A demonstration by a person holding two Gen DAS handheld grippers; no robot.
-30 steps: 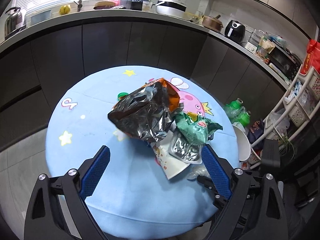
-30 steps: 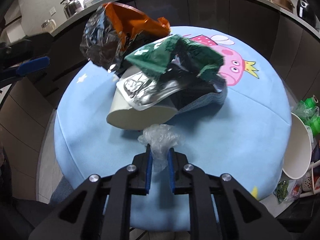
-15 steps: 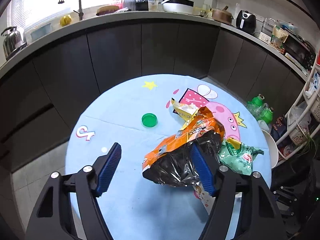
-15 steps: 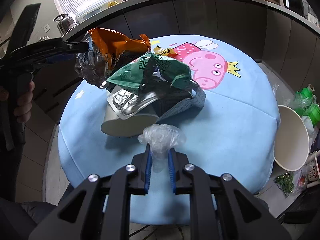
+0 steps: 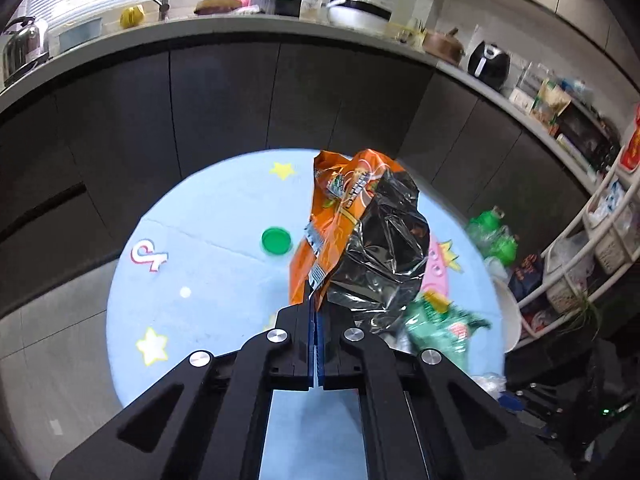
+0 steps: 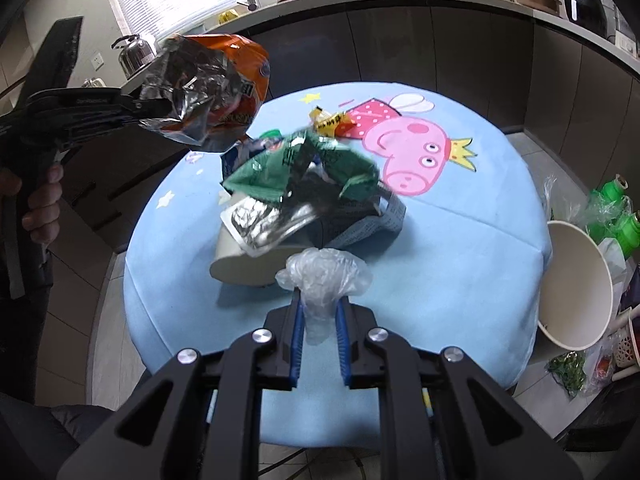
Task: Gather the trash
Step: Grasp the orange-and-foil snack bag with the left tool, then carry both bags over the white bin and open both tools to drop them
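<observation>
The left gripper point(image 5: 317, 312) has just closed its jaws on the lower edge of a crumpled orange snack bag with a silver foil inside point(image 5: 360, 236), and it holds this bag up in the air above the round table with a light blue cartoon cloth point(image 5: 200, 280). In the right wrist view the same bag point(image 6: 208, 96) hangs at the tip of the left gripper point(image 6: 154, 109), clear of the table, and a hand point(image 6: 38, 204) grips the handle of this tool at the left edge.

The right gripper point(image 6: 319, 312) is closed on a crumpled transparent plastic bag point(image 6: 324, 276); the plastic is squeezed between the blue pads and puffs out above them.

The rest of the trash lies in a heap near the middle of the table: a green crumpled wrapper point(image 6: 296, 168) on top, a silver foil pouch point(image 6: 264, 224) under it, and a white paper cup lying on its side point(image 6: 240, 264) at the bottom. A small yellow wrapper point(image 6: 330, 120) lies beside the pink pig picture. A green round lid point(image 5: 276, 241) lies flat on the cloth, apart from the heap.

A large white paper bucket point(image 6: 576, 288) stands tilted just beside the right edge of the table, with green plastic bottles point(image 6: 612, 208) behind it.
</observation>
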